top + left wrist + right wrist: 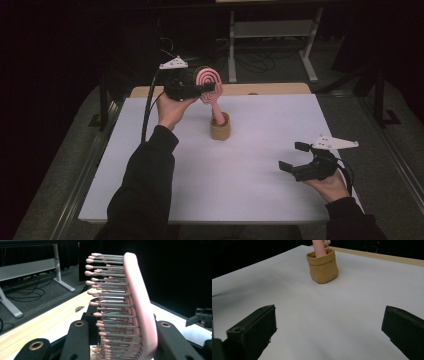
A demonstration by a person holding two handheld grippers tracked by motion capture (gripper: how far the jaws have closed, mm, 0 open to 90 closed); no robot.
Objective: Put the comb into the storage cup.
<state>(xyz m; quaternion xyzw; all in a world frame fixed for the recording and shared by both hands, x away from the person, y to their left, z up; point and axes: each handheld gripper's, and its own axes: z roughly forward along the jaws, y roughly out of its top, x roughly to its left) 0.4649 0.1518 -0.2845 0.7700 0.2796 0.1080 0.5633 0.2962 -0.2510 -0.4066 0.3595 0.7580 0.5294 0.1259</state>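
Left gripper (202, 89) at 11 o'clock clamped on brush (210, 86), handle in pouch (220, 129), right gripper (294, 157) at 4 o'clock, jaws wide apart, holding nothing

Right tool (329, 332) stood with its two black jaws wide apart and nothing between them, low over the white surface (317, 315). Farther off, a small tan pouch (322, 268) stood upright on the surface, with a pink handle (319, 248) rising from its mouth. A strip of light wood (384, 257) ran along the surface's far edge.

white table mat (260, 170), grey desk frame (272, 30)
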